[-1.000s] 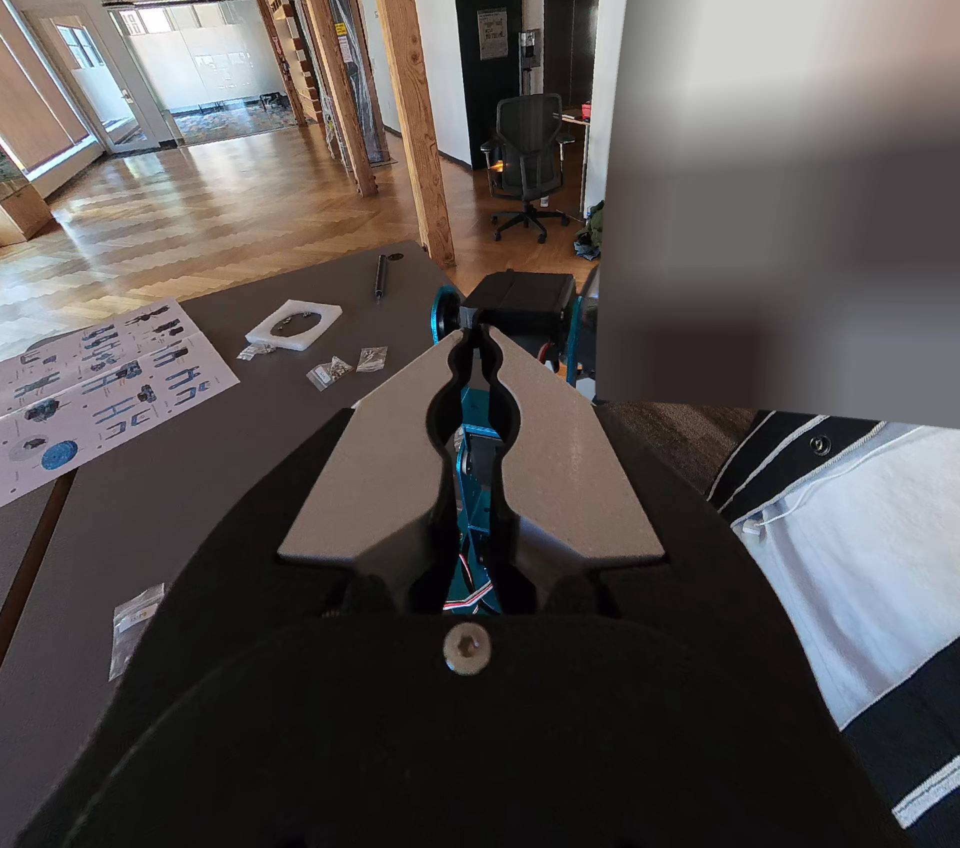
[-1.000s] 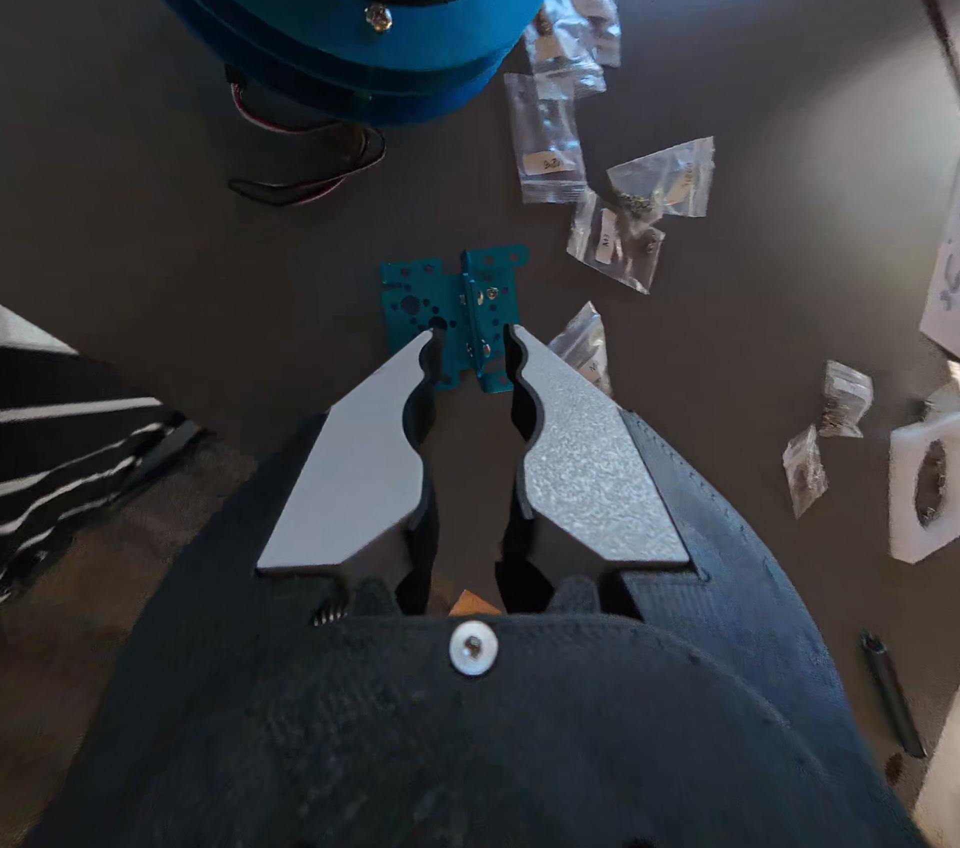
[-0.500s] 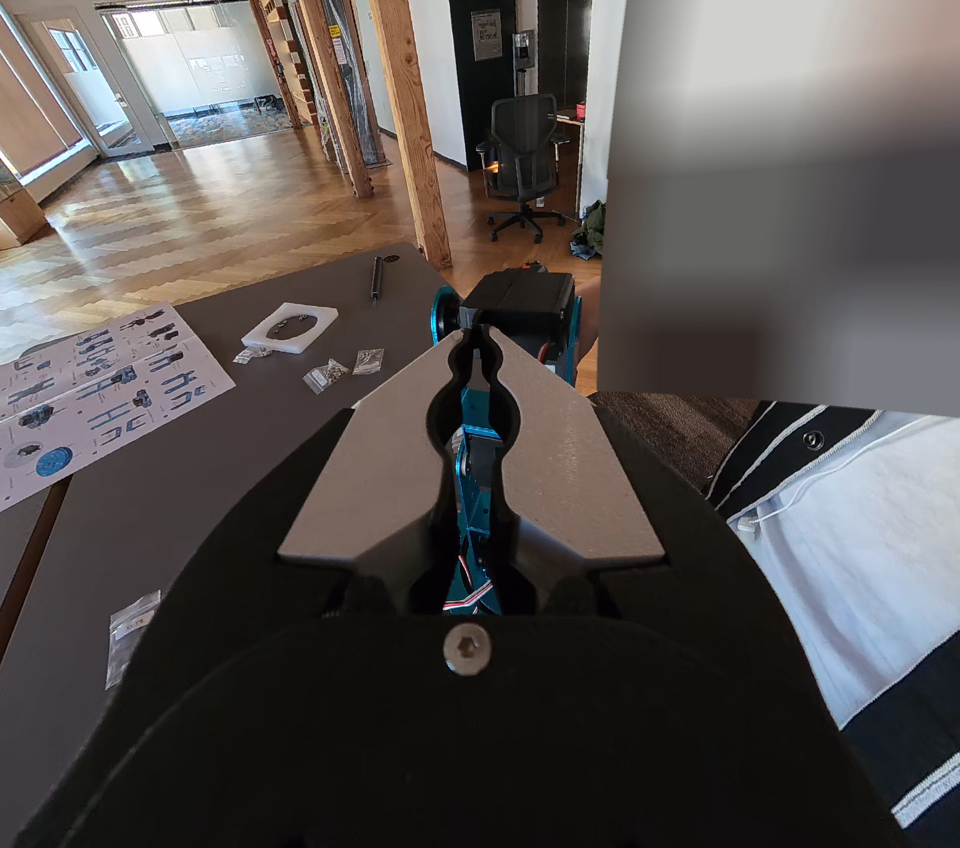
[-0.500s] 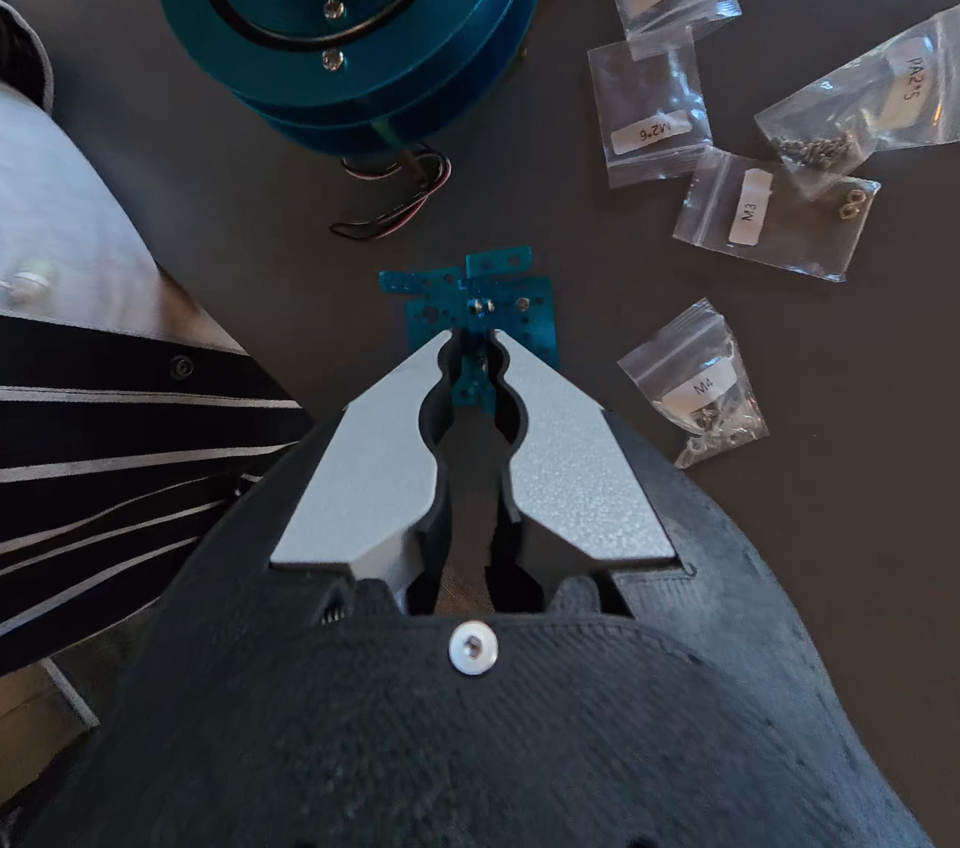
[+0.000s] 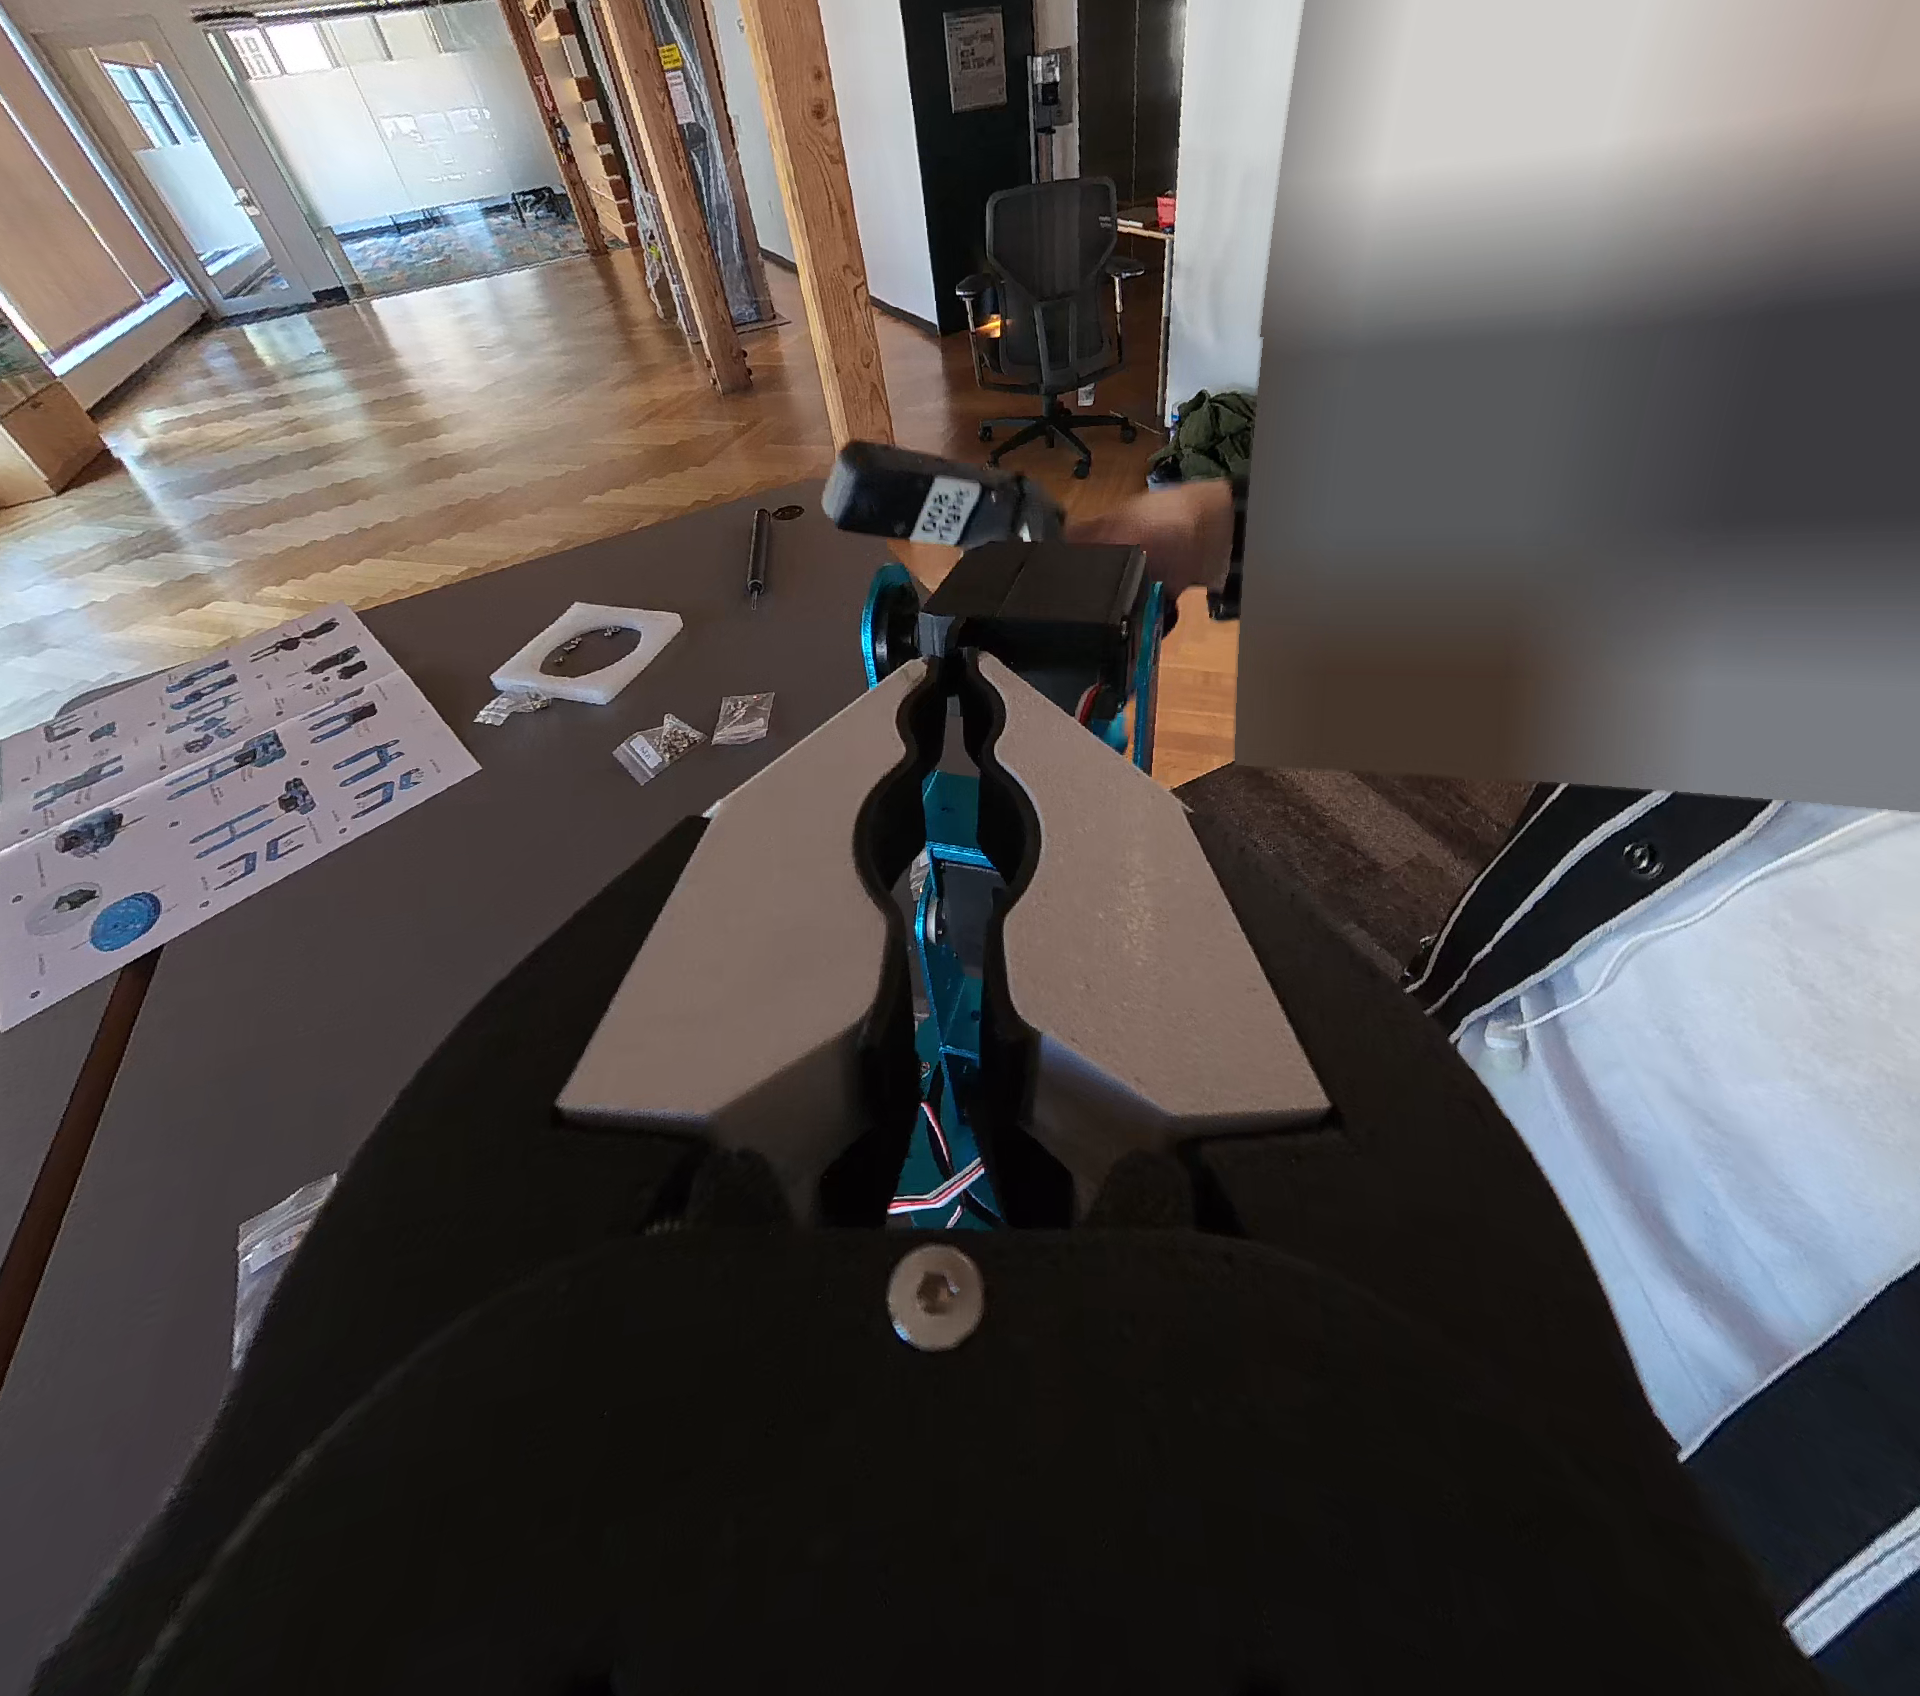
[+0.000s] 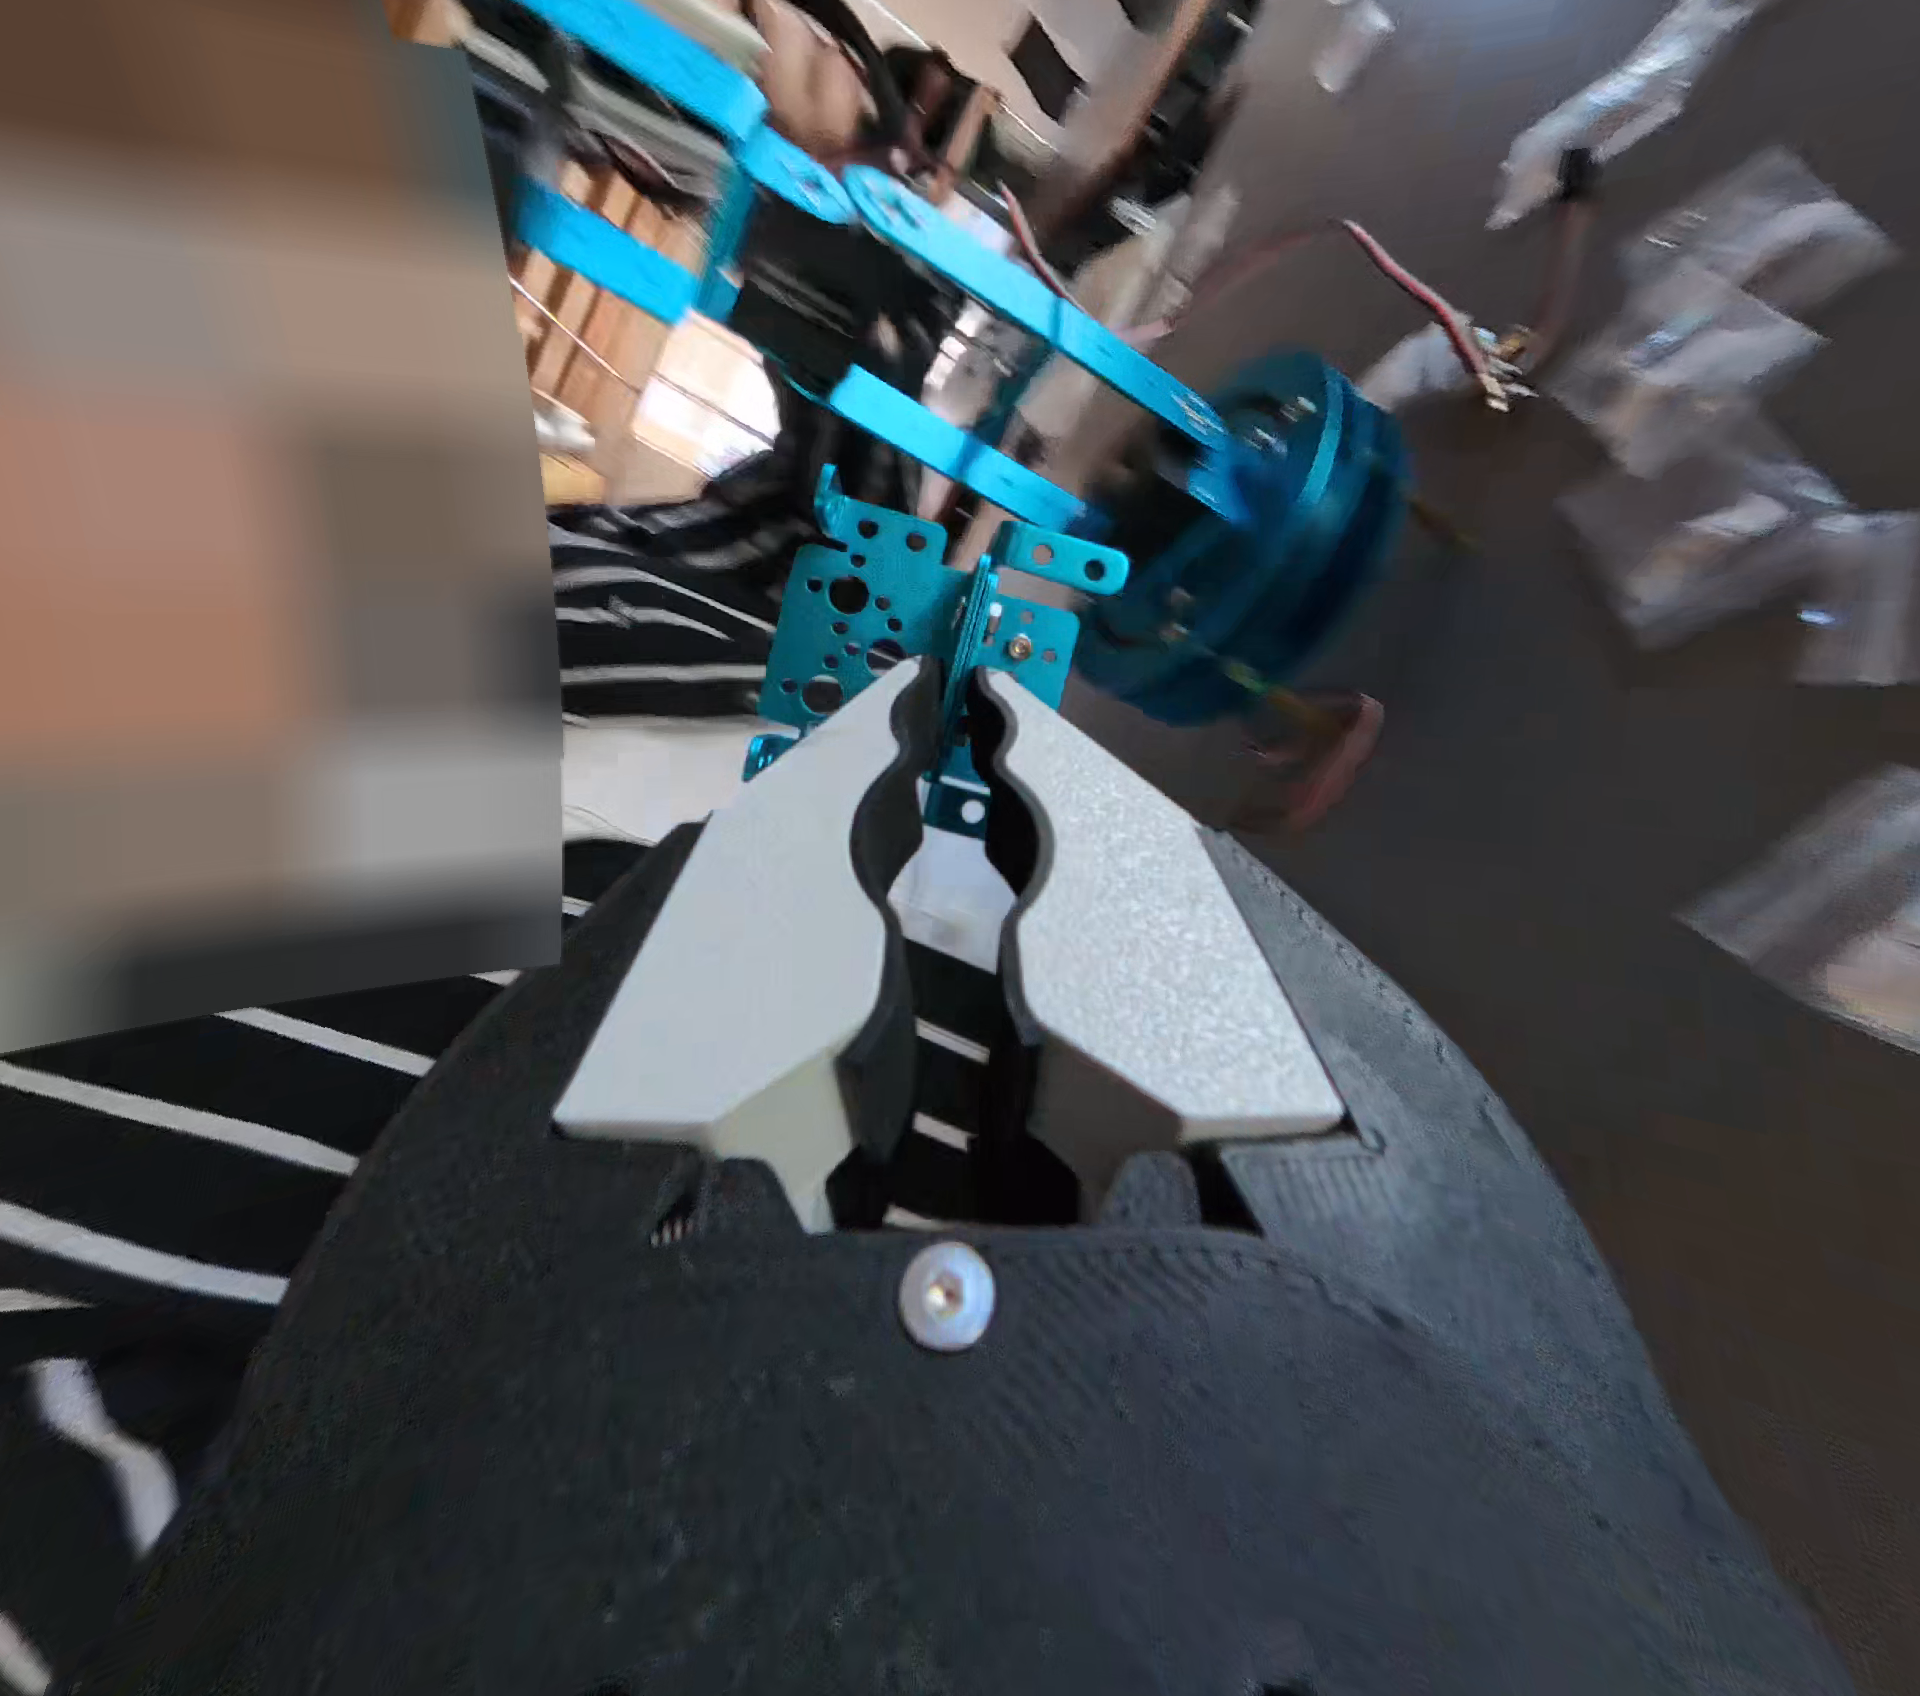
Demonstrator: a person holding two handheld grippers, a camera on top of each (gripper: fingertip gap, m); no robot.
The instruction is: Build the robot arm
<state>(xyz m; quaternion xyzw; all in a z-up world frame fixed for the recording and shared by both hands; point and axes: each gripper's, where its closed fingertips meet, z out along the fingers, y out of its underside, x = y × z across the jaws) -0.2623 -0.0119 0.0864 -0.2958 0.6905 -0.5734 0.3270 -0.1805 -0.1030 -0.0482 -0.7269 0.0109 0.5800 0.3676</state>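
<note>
My left gripper (image 5: 951,670) is shut on a blue metal robot-arm assembly (image 5: 951,908) with a black servo block (image 5: 1039,597) at its top, held upright over the dark table (image 5: 416,971). My right gripper (image 6: 951,675) is shut on a small perforated blue metal bracket (image 6: 883,607) and holds it in the air. Behind it the same blue arm assembly (image 6: 935,316) and its round blue base (image 6: 1268,503) show, blurred. The other gripper's black body (image 5: 925,503) shows beyond the servo block in the left wrist view.
Small plastic bags of screws (image 5: 691,732) lie on the table, with a white foam piece (image 5: 587,654), a printed instruction sheet (image 5: 197,794) and a dark tool (image 5: 756,550). More bags (image 6: 1714,420) lie right of the base. A person's striped shirt (image 5: 1714,1127) is close on the right. Spacing between my two grippers at the tips: around 20 cm.
My right gripper closed on the blue bracket, lifted it off the table and swung up toward the arm assembly. The left gripper stayed almost still with its assembly.
</note>
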